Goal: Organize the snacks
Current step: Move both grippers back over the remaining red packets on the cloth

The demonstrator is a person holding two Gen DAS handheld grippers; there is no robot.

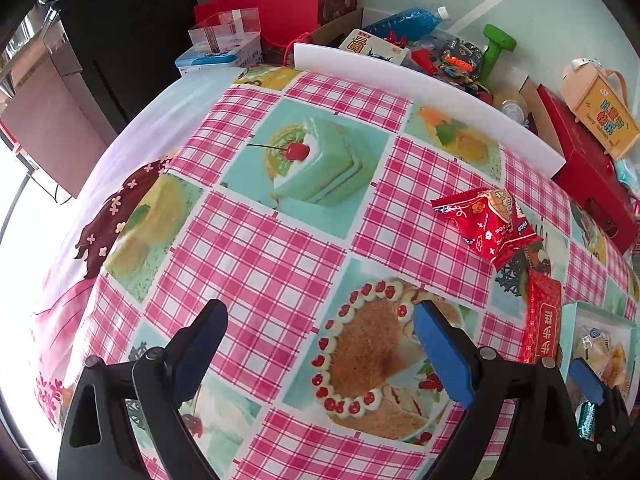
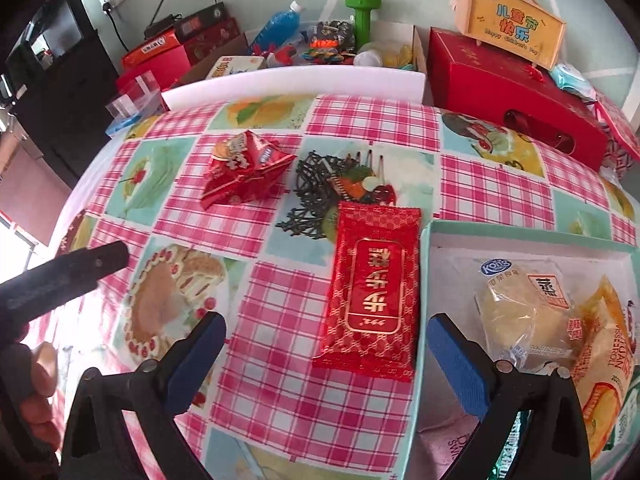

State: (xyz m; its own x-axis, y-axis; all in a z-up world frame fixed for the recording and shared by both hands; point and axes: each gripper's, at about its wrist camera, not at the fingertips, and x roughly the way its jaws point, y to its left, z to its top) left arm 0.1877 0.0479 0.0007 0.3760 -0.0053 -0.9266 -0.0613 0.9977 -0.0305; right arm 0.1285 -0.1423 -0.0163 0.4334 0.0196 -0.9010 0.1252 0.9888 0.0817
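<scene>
Right gripper (image 2: 326, 356): mine, jaws spread wide and holding nothing, hovering over the flat red packet.
Flat red packet (image 2: 370, 290): lies flat on the bench between my right gripper's fingers, just beside the box's left wall.
Box (image 2: 520, 230): pale green, open-topped, at the right of the bench; a clear-wrapped bread roll (image 2: 524, 312) and a yellow roll packet (image 2: 604, 364) lie inside.
Crumpled red snack bag (image 1: 486, 224): sits on the bench farther back, apart from the box and left of the flat packet.
Left gripper (image 1: 320, 354): mine too, released and wide apart, empty, above a printed cake on the checked cloth (image 1: 256, 248).
Bench (image 1: 436, 80): white edge at the far side; behind it, red gift boxes (image 2: 512, 92), a blue bottle (image 2: 280, 26), a green dumbbell (image 2: 363, 14).
</scene>
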